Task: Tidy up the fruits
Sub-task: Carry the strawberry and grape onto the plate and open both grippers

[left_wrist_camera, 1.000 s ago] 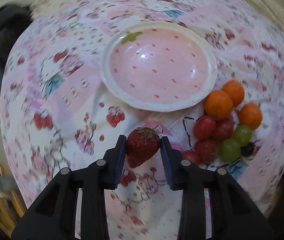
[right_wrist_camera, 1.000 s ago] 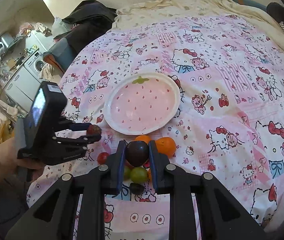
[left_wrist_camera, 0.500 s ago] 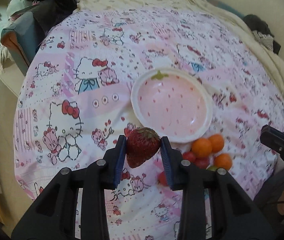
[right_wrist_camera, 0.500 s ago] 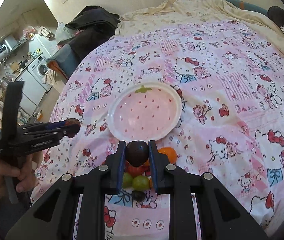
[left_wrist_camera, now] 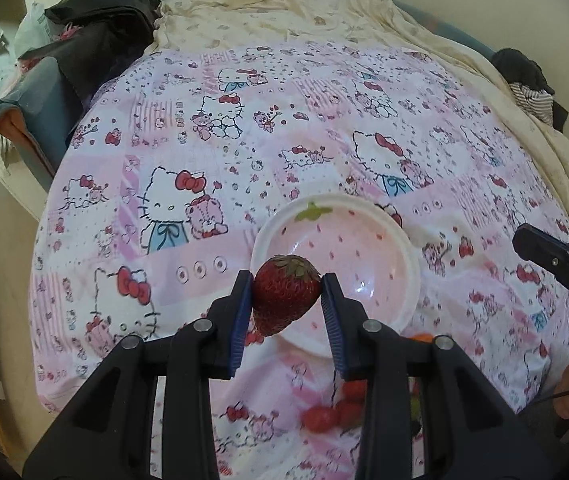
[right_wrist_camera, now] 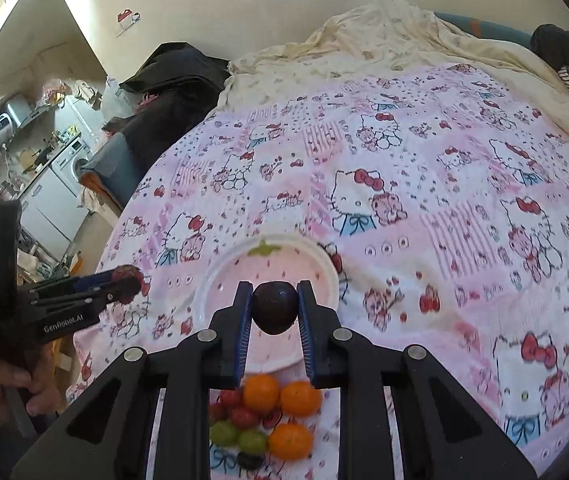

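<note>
My left gripper (left_wrist_camera: 287, 295) is shut on a red strawberry (left_wrist_camera: 284, 300), held in the air over the near left rim of the pink strawberry-print plate (left_wrist_camera: 396, 240). My right gripper (right_wrist_camera: 274, 306) is shut on a dark purple plum (right_wrist_camera: 275, 308), held above the near side of the same plate (right_wrist_camera: 220, 276). The left gripper with its strawberry also shows in the right wrist view (right_wrist_camera: 124, 278). A pile of fruit lies in front of the plate: three oranges (right_wrist_camera: 261, 391), red tomatoes (right_wrist_camera: 242, 416), green grapes (right_wrist_camera: 252, 440) and a dark grape (right_wrist_camera: 249, 461).
A pink Hello Kitty sheet (right_wrist_camera: 424, 208) covers the bed. A cream blanket (left_wrist_camera: 316, 12) lies at the far side, dark clothes (left_wrist_camera: 96, 20) at the far left, a striped garment (left_wrist_camera: 532, 100) at the far right. The bed's left edge drops to the floor, with washing machines (right_wrist_camera: 68, 160) beyond.
Both grippers have risen and drawn back from the bed, each keeping its fruit. The plate and fruit pile now look smaller and lower in both views.
</note>
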The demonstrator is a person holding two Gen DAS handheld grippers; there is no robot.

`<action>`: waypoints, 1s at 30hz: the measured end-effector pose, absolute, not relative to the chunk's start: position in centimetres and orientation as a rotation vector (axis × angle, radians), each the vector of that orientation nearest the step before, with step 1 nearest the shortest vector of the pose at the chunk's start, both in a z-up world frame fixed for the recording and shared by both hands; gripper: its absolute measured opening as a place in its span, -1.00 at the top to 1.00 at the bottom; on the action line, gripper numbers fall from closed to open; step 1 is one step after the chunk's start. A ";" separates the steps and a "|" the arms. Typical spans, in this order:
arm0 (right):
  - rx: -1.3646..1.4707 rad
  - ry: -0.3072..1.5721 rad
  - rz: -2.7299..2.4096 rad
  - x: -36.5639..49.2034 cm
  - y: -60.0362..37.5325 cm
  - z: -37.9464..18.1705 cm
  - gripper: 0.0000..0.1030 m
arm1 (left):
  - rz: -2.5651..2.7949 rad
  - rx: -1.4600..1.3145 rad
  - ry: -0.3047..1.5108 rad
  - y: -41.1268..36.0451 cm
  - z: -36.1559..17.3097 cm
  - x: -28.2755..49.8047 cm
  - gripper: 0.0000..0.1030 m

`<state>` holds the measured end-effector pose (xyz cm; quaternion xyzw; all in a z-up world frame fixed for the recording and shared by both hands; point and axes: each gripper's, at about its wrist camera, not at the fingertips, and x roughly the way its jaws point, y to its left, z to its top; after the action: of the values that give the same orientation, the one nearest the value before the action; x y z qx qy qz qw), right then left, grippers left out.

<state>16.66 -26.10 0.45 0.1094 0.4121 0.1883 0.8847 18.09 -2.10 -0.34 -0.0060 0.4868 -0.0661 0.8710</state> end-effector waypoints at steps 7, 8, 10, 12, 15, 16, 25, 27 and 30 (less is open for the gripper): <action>0.275 0.920 0.415 21.3 -25.8 -2.0 0.55 | -0.151 -0.087 1.080 -2.4 -3.3 21.5 0.41; 0.289 0.935 0.424 22.2 -25.6 -2.7 0.55 | -0.153 -0.094 1.087 -2.5 -3.6 21.8 0.41; 0.290 0.955 0.430 23.3 -25.1 -3.6 0.55 | -0.144 -0.088 1.092 -2.7 -4.4 22.5 0.41; 0.296 0.976 0.443 24.3 -24.7 -4.5 0.55 | -0.146 -0.078 1.094 -3.1 -5.2 23.1 0.41; 0.306 1.016 0.462 25.6 -24.0 -6.1 0.55 | -0.147 -0.050 1.099 -3.6 -6.6 23.9 0.41; 0.318 1.029 0.468 26.0 -23.9 -6.5 0.55 | -0.147 -0.042 1.101 -3.8 -7.0 24.1 0.41; 0.298 1.138 0.448 28.1 -22.4 -10.4 0.54 | -0.138 -0.022 1.123 -4.7 -9.7 25.8 0.41; 0.299 1.158 0.451 28.2 -22.2 -11.1 0.54 | -0.139 -0.005 1.121 -5.1 -10.2 25.9 0.40; 0.314 1.174 0.450 28.2 -22.3 -11.8 0.54 | -0.136 0.038 1.117 -5.8 -10.7 26.1 0.41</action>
<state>28.23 -22.25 -11.78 0.1465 0.5468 0.2094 0.7973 26.09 -5.78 -10.66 0.0182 0.5293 -0.0643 0.8458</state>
